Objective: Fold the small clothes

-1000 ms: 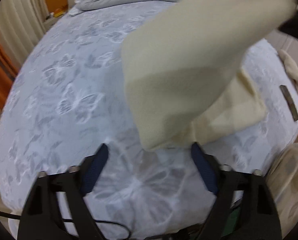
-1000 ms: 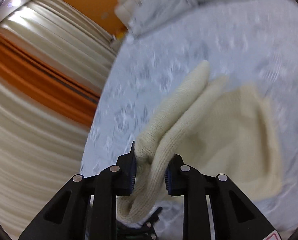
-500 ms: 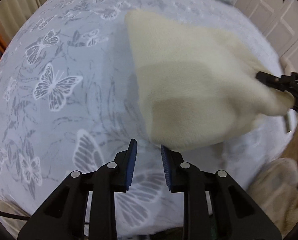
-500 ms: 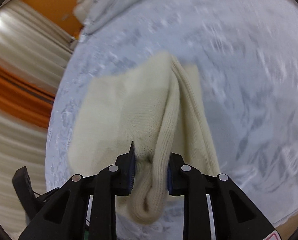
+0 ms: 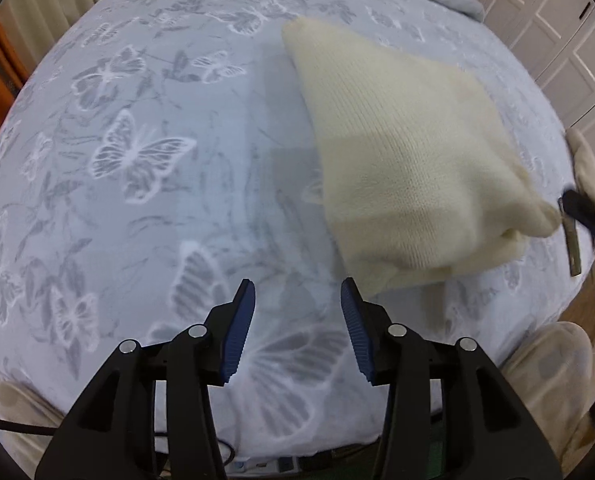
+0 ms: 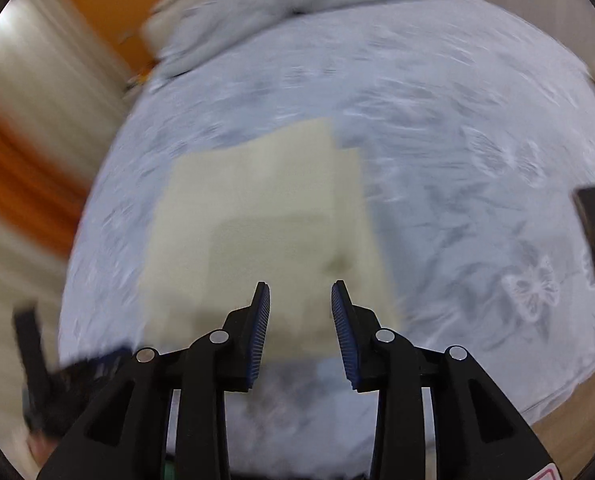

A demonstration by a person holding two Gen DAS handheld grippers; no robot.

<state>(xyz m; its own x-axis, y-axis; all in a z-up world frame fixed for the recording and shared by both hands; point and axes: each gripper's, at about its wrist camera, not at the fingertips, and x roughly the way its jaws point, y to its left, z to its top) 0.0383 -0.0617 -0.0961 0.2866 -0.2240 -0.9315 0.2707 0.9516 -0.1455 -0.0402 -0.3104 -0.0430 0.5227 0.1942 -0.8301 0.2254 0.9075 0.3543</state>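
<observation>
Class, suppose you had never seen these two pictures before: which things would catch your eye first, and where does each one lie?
First the cream knitted garment, folded and lying on the grey butterfly-print bedspread, right of centre in the left wrist view. Next the left gripper, low in the foreground, jaws apart over bare bedspread and holding nothing. In the blurred right wrist view, the right gripper hangs with jaws apart over the garment's near edge.
</observation>
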